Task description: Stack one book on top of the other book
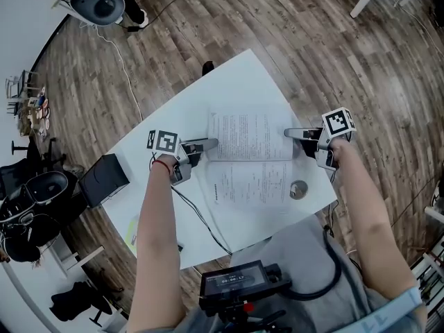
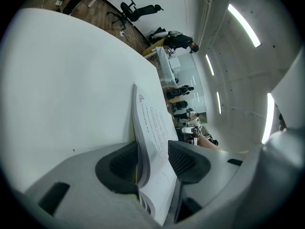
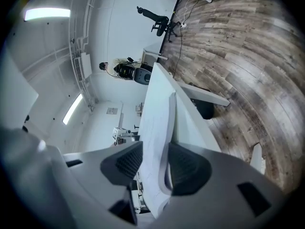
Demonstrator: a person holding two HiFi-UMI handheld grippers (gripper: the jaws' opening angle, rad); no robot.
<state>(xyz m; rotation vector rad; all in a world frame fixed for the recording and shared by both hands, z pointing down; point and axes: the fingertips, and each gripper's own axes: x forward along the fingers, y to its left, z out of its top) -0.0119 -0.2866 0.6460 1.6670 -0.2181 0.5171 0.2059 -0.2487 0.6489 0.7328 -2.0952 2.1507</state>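
far book [image 1: 250,136]: on the counter [image 1: 236,82], lift-off not clear; long axis runs claw to claw.
left claw [image 1: 211,143]: clamped on its left short edge.
right claw [image 1: 290,133]: clamped on its right short edge.
near book [image 1: 250,184]: flat, just beside the far book, on the person's side of both claws.
next, my read: lift and pull toward the person; neither hand is nearer.

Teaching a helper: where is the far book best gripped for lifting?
Probably at its left and right edges, coming in low from each side: the far book is thin and wide, so jaws pinch across its thickness, as the left gripper and right gripper do.
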